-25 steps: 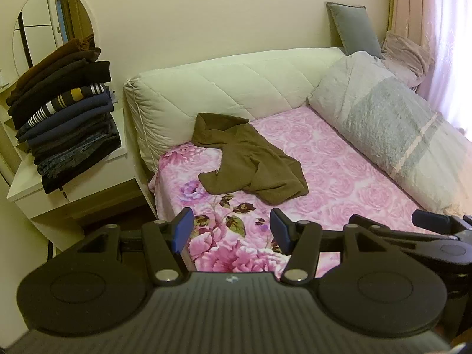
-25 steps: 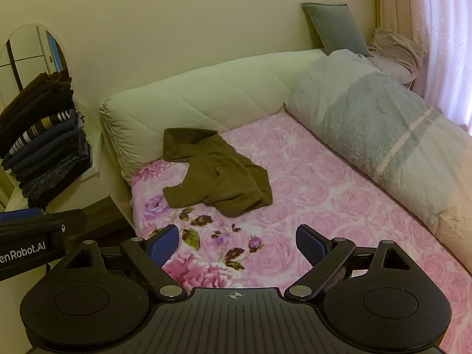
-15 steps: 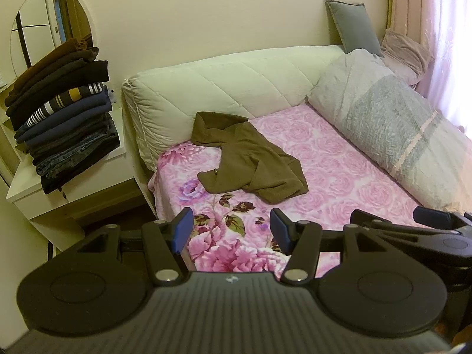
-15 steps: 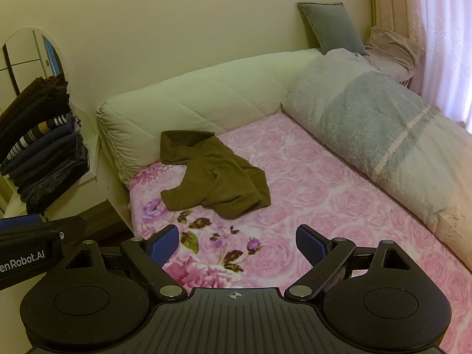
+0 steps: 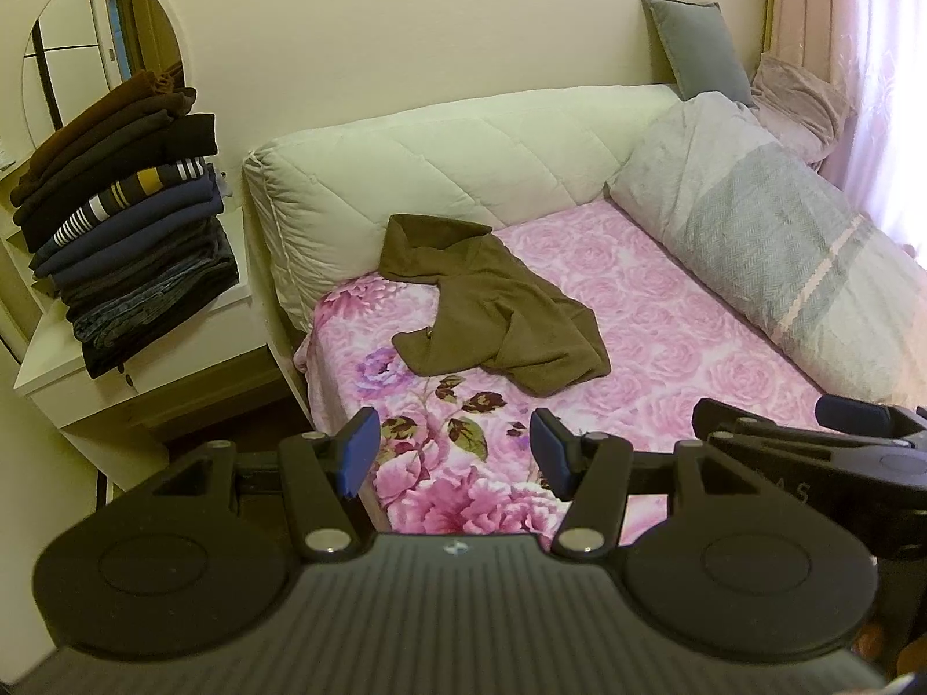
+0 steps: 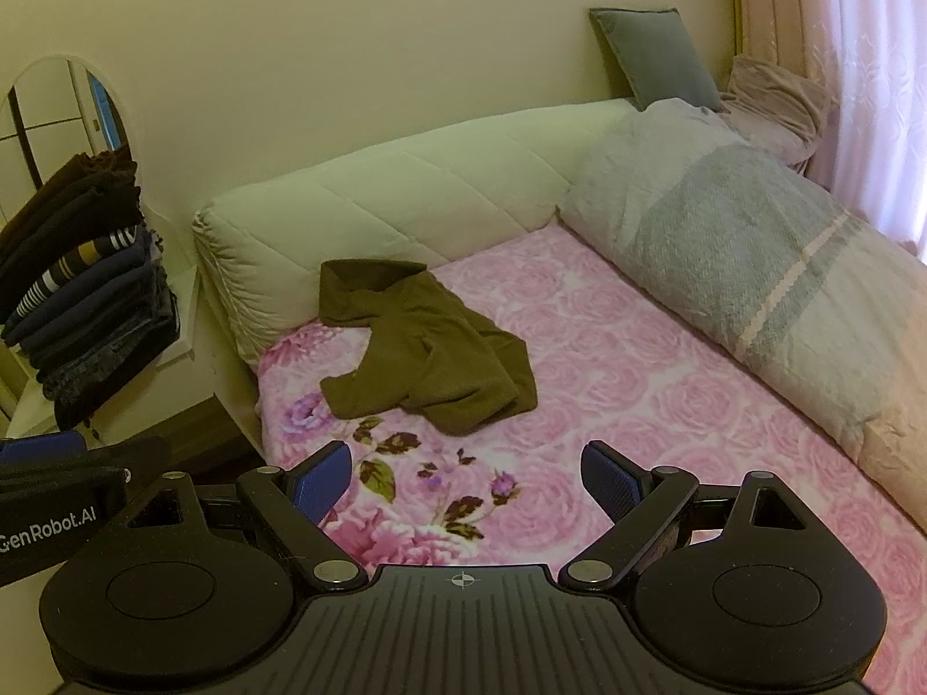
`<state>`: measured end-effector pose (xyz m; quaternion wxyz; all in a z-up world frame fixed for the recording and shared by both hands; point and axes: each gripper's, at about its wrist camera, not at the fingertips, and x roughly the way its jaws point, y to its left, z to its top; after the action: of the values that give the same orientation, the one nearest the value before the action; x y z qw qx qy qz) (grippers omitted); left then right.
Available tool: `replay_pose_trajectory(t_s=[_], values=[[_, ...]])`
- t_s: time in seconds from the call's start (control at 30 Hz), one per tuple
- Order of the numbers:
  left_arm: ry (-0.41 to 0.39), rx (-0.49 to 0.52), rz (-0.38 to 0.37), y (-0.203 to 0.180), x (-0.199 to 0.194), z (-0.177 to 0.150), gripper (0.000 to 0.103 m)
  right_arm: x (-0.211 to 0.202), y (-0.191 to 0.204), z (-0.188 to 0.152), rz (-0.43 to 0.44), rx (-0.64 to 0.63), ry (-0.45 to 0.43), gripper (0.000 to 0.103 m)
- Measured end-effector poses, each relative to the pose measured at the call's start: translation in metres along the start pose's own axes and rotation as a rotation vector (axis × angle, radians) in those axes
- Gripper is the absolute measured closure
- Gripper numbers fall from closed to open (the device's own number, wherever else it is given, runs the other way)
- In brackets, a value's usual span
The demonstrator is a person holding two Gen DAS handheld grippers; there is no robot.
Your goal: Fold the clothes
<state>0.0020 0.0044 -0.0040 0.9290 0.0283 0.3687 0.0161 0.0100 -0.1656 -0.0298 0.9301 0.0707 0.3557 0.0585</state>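
A crumpled brown garment (image 5: 492, 313) lies unfolded on the pink floral bedspread (image 5: 666, 341), at about 12 o'clock from the left gripper (image 5: 455, 452) and well apart from it. The left gripper's blue-padded fingers stand spread with nothing between them, only floral fabric showing in the gap. From the right wrist view, the garment (image 6: 426, 341) sits at roughly 11 o'clock of the right gripper (image 6: 463, 478), whose jaws are likewise wide apart and empty (its spread looks the wider of the two). The two tools hang side by side over the near end of the bed.

A quilted cream headboard (image 5: 463, 162) runs behind the garment, touching its upper edge. At 2 o'clock in the left view a grey striped duvet (image 5: 770, 249) lies rolled along the bed's far side. At 9 o'clock, a stack of folded dark clothes (image 5: 127, 226) rests on a white side table (image 5: 133, 370), in front of an oval mirror (image 5: 87, 40).
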Motion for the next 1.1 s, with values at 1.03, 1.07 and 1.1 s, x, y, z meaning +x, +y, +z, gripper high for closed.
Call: replay_pose_trajectory(t_s=[1.03, 1.07, 1.1], values=[[0.012, 0.020, -0.016, 0.021, -0.003, -0.007, 0.050, -0.016, 0.016, -0.005, -0.023, -0.001, -0.045, 0.014], [0.014, 0.019, -0.017, 0.022, -0.002, -0.006, 0.050, -0.015, 0.017, -0.004, -0.025, -0.002, -0.045, 0.014], [0.016, 0.018, -0.018, 0.023, 0.000, -0.006, 0.050, -0.014, 0.017, -0.003, -0.028, -0.002, -0.045, 0.014]])
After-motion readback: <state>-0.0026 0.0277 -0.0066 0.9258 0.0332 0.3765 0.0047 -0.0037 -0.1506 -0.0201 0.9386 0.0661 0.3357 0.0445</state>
